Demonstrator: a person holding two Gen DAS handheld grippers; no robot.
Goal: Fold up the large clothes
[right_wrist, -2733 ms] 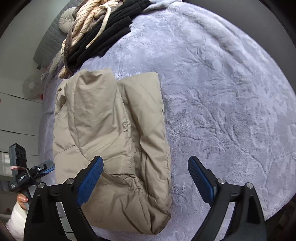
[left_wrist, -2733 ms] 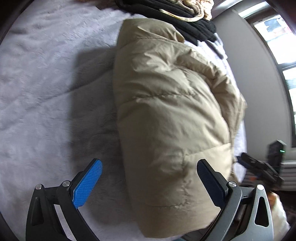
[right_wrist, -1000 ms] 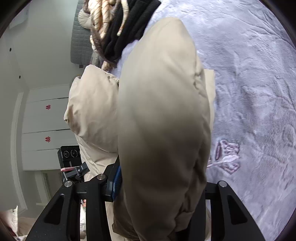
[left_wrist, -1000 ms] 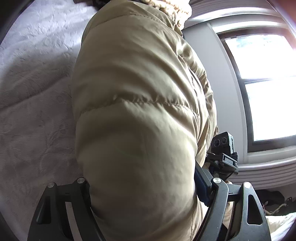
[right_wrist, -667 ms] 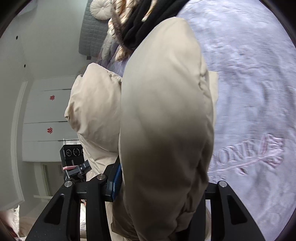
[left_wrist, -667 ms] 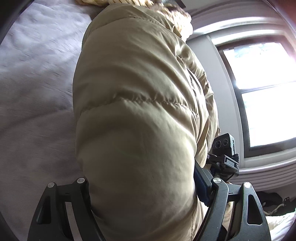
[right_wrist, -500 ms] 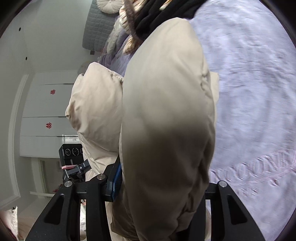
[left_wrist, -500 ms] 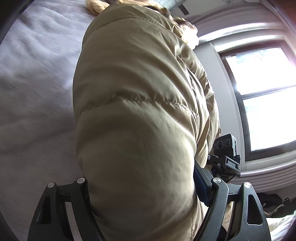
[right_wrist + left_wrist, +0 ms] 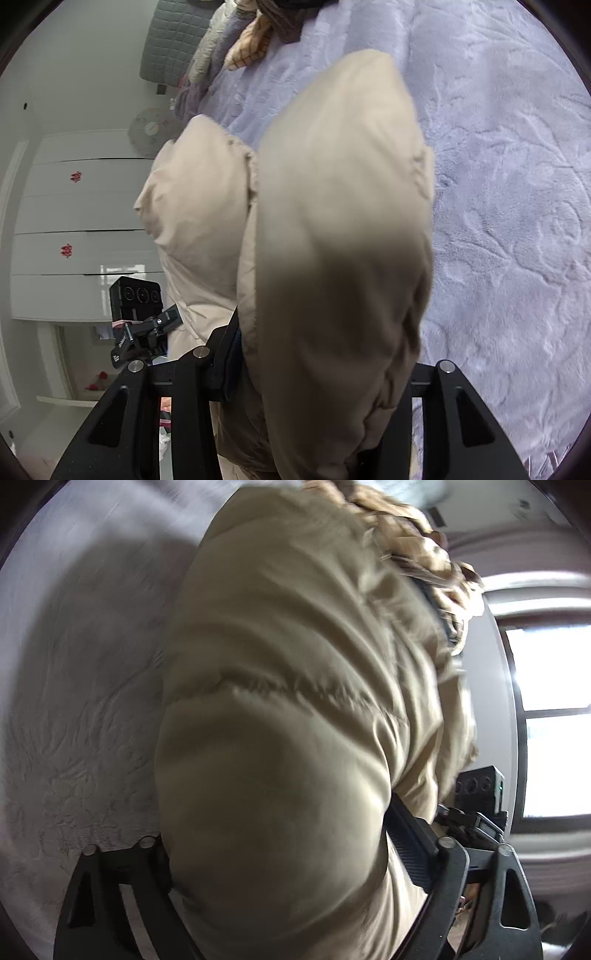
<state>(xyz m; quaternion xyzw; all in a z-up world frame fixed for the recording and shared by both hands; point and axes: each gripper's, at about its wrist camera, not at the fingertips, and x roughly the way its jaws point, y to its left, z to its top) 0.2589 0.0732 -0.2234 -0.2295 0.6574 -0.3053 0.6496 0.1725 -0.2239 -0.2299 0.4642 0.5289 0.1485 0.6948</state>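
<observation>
The beige puffer jacket [image 9: 288,716] fills the middle of both wrist views, a folded bundle raised over the lilac bed [image 9: 517,184]. The left hand-held gripper [image 9: 280,856] has just been opening, the jacket's bulk between its wide-set jaws; the right hand-held gripper [image 9: 325,365] has also eased a little but clamps a fat fold. The jacket looks light, springy and slick-shelled, likely to puff open. Best grabbed deep across the stacked layers near the folded edge.
</observation>
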